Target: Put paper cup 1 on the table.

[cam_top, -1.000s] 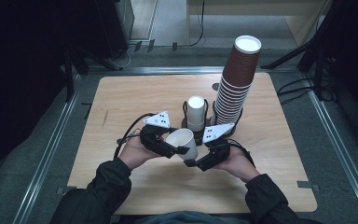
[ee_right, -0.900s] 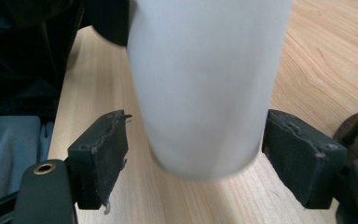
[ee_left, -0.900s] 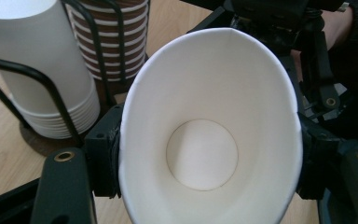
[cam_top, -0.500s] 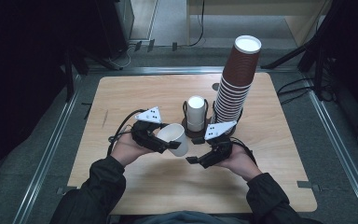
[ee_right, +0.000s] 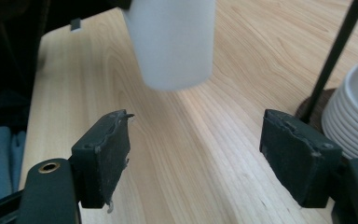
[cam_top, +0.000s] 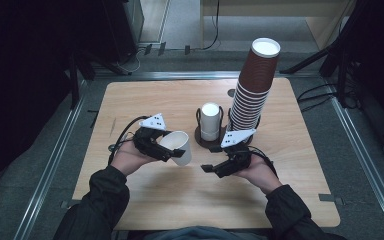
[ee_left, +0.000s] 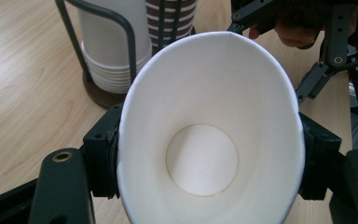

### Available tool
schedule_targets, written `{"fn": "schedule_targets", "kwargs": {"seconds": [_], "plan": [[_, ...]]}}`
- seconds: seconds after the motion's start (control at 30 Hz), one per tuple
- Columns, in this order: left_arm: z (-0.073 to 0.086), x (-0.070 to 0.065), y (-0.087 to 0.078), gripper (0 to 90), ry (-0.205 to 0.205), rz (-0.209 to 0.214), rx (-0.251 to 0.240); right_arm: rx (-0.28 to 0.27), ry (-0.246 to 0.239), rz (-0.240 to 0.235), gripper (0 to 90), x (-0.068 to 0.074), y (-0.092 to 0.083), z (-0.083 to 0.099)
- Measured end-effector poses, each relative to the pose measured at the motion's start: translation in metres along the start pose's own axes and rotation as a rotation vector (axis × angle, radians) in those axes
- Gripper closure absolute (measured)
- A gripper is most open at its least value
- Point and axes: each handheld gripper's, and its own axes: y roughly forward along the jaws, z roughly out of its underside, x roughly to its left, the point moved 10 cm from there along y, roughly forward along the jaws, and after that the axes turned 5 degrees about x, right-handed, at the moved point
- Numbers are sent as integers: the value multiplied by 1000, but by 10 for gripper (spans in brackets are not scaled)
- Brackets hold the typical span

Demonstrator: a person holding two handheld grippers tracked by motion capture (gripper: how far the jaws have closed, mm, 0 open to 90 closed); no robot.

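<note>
Above the tabletop point(cam_top: 145, 97), left of the cup holder point(cam_top: 210, 136), the left claw point(cam_top: 166, 152) pinches a white paper cup point(cam_top: 179, 146) by its rim, squeezing it oval. Too hard a squeeze could crease the thin wall; too loose, and the tilted cup could slip out. The right claw point(cam_top: 206, 168) hangs spread wide and empty nearby.
</note>
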Motion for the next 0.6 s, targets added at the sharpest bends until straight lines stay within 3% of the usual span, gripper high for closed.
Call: {"fn": "schedule_targets", "kwargs": {"seconds": [0.6], "plan": [[15,29,-17,273,-49,-75,10,25,18,21,259,-5,0,5]]}}
